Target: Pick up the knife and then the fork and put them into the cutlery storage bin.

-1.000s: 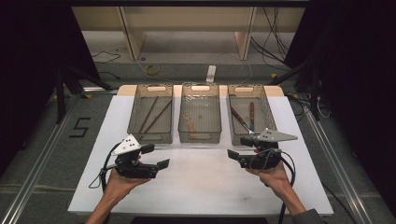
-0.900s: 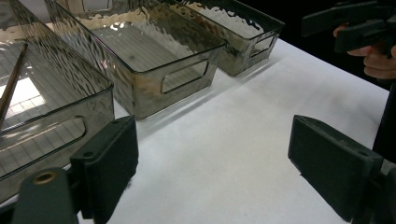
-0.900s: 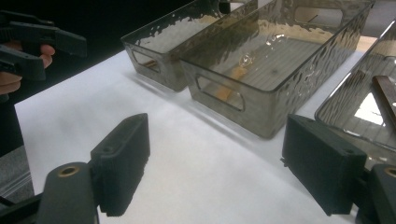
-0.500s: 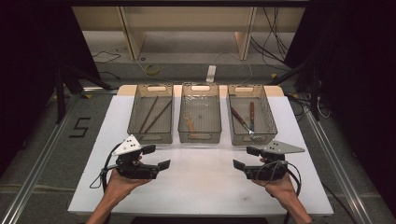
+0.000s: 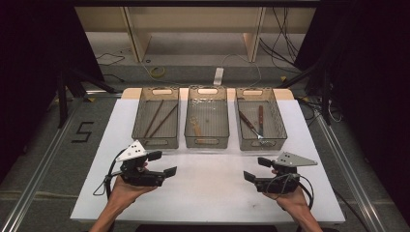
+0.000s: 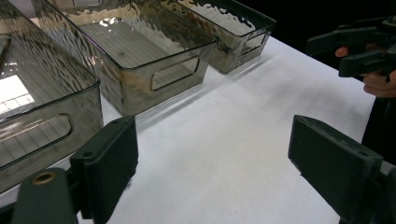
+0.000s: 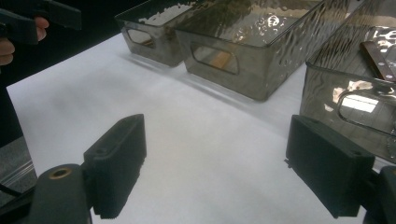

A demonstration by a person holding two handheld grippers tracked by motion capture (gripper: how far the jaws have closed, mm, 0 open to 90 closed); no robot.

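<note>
Three smoky clear bins stand in a row at the back of the white table. The left bin [image 5: 138, 121] holds two dark sticks [image 5: 159, 117]. In the middle bin [image 5: 207, 143] lies a small wooden utensil [image 5: 196, 126]. The right bin [image 5: 280, 126] holds brown-handled cutlery [image 5: 255, 123]. My left gripper [image 5: 163, 163] hovers in front of the left bin, open and empty, its black jaws wide apart [image 6: 215, 172]. My right gripper [image 5: 256, 169] is held in front of the right bin, also open and empty [image 7: 219, 168]. Both point toward the table's middle.
The white table top [image 5: 208, 179] lies bare between the grippers. Bin walls stand near the jaws: the left bin [image 6: 46, 116] in the left gripper view and the right bin [image 7: 355, 98] in the right gripper view. Dark floor and cables surround the table.
My right gripper has drawn back from the right bin toward the table's front edge. The left gripper has hardly moved. Both stay open.
</note>
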